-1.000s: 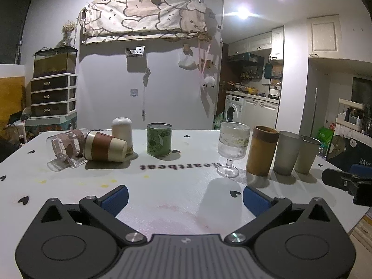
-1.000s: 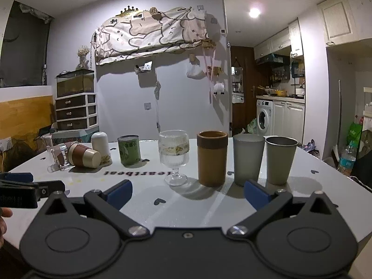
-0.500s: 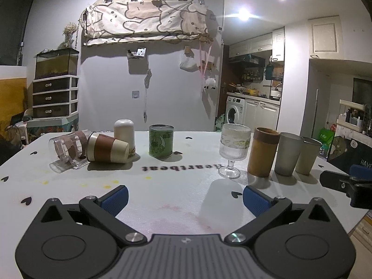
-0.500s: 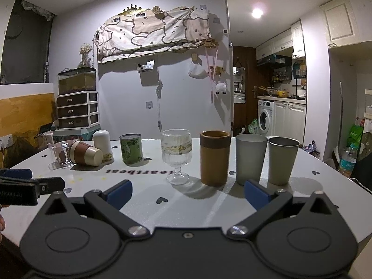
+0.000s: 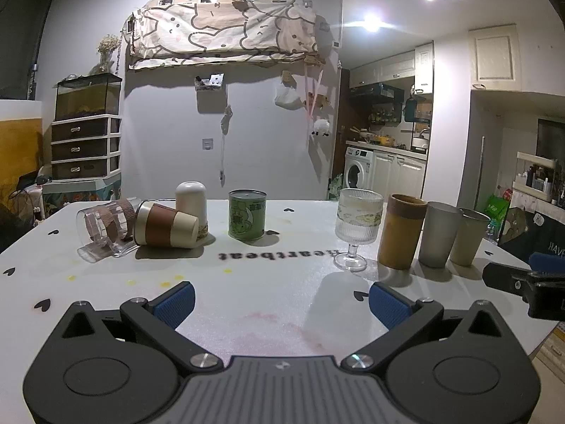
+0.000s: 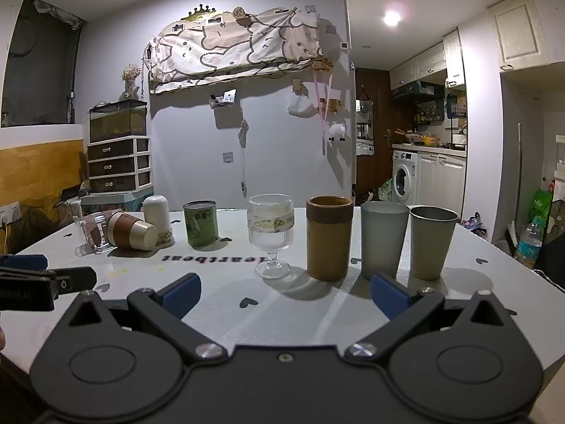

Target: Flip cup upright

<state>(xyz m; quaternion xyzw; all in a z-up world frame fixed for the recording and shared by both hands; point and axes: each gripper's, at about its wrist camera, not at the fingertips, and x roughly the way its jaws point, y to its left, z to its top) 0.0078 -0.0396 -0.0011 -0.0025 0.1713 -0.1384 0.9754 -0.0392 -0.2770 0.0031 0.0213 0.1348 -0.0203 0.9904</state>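
Note:
A brown and cream cup (image 5: 166, 226) lies on its side at the table's back left, also in the right wrist view (image 6: 131, 231). A clear glass mug (image 5: 104, 228) with a brown band lies on its side beside it. A white cup (image 5: 191, 199) stands upside down behind them. My left gripper (image 5: 280, 302) is open and empty, low over the near table. My right gripper (image 6: 284, 293) is open and empty, in front of the upright cups.
A green can (image 5: 247, 219), a ribbed stemmed glass (image 5: 358, 228), a tan cup (image 5: 402, 235), a grey cup (image 5: 439, 235) and a metal cup (image 5: 468, 236) stand upright in a row on the white table (image 5: 282, 282). The right gripper shows at the left wrist view's right edge (image 5: 529, 279).
Both grippers have shifted slightly; the view has risen a little. The cups have not moved.

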